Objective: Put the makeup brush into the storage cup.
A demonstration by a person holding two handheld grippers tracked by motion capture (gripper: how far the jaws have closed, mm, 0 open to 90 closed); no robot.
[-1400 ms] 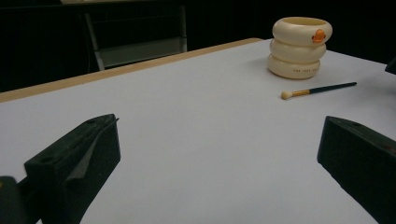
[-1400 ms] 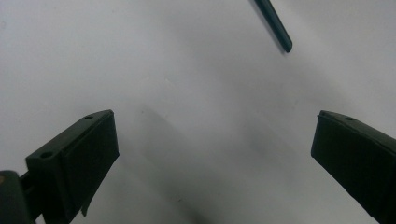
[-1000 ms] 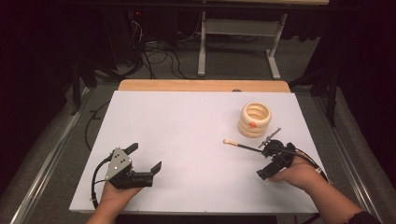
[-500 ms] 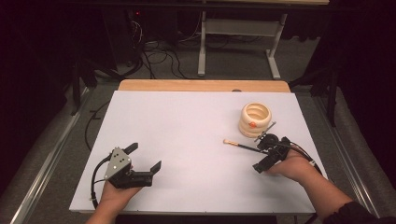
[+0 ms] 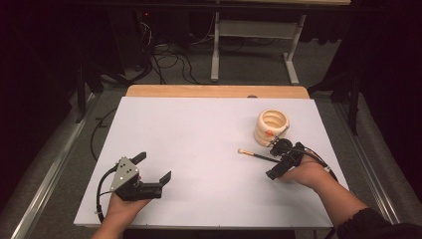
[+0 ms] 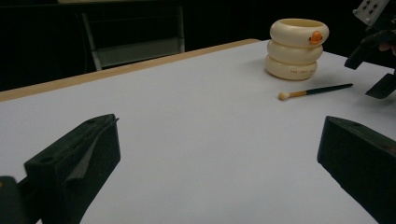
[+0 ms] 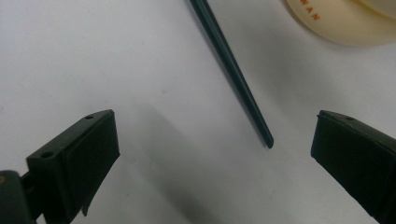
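Observation:
A thin dark brush [image 5: 256, 155] with a pale tip lies flat on the white tabletop [image 5: 199, 129]. Just behind it stands a cream ringed holder [image 5: 272, 127] with an orange mark. My right gripper [image 5: 273, 160] hovers open over the brush's handle end; in the right gripper view the handle [image 7: 233, 70] runs between the spread jaws, with the gripper [image 7: 215, 158] touching nothing and the holder [image 7: 345, 23] at the top right. My left gripper [image 5: 154, 167] rests open and empty at the front left. Its view shows the brush [image 6: 317, 89], the holder [image 6: 295, 49] and the right gripper [image 6: 378, 60].
A wooden strip [image 5: 214, 91] borders the table's far edge. Behind it are cables [image 5: 169, 55] on the floor and a metal stand [image 5: 249, 30]. Metal rails run along both sides of the table.
The right gripper has moved left and a little away from the person, closing in over the brush's handle end. The left gripper has stayed put.

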